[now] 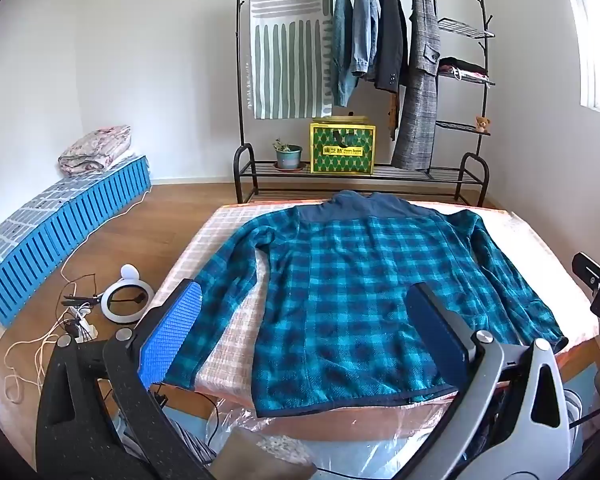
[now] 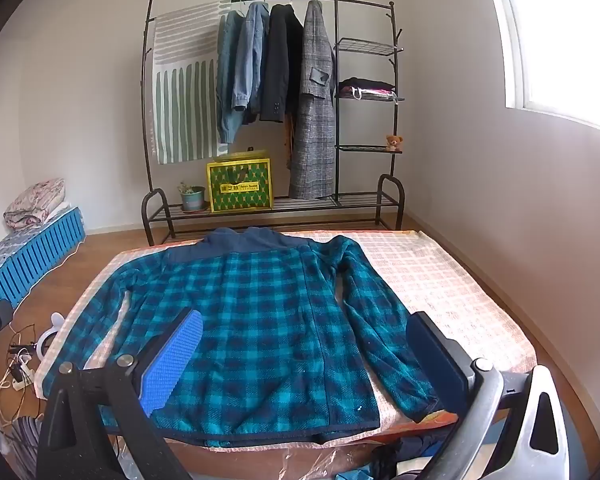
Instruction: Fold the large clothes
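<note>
plaid jacket (image 1: 352,280): flat, back up, on mat (image 1: 220,240) | left hand-held gripper (image 1: 304,332): fingers spread, above hem

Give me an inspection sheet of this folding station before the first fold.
Surface: checked mat on a low platform, flat.
Job's things: teal plaid jacket lies spread flat, collar far, both sleeves angled out beside the body, unfolded.
Clutter: crumpled plastic sheet at the near edge.
Grippers: left tongs open above the hem; right tongs open, holding nothing.
Cables: tangled cords and a ring light on the floor, left.
Surroundings: clothes rack, yellow-green box, potted plant, blue crates.
</note>
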Demonstrator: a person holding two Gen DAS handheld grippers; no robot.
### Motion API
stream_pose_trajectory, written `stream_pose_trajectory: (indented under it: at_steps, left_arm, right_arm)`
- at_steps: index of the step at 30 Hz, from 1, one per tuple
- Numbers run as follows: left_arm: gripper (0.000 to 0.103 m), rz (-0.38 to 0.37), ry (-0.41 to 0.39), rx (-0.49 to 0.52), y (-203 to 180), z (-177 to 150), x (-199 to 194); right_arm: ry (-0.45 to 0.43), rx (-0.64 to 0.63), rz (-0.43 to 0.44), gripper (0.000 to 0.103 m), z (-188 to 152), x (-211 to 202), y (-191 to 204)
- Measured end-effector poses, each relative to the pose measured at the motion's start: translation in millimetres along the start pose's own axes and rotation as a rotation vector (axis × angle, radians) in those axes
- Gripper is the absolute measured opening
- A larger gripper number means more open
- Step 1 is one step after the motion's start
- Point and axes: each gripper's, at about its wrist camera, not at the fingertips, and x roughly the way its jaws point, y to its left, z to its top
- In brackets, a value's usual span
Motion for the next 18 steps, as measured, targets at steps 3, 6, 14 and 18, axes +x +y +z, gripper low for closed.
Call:
stream_pose_trajectory:
  at_steps: [3,6,14,18]
  left_arm:
    - [0.103,0.002,0.005,0.009,-0.5,0.2,0.2]
    - [0.103,-0.007,0.006,0.015,-0.7,-0.2,-0.8]
    - [0.103,-0.008,0.011,0.016,-7.3,-5.3,0.4]
    - [0.103,-0.01,0.019,0.009,-5.2,-2.6,3.5]
  right_arm:
    - [0.001,-0.001,-0.002,0.103,0.2,0.2,-0.5]
    - [-0.002,0.002,-0.002,0.103,0.4,0.3,-1.9]
    - [0.002,-0.003,-0.002,0.103,0.2,1.1,-1.1]
    - [0.001,-0.002,-0.002,0.103,0.2,1.2,-1.4]
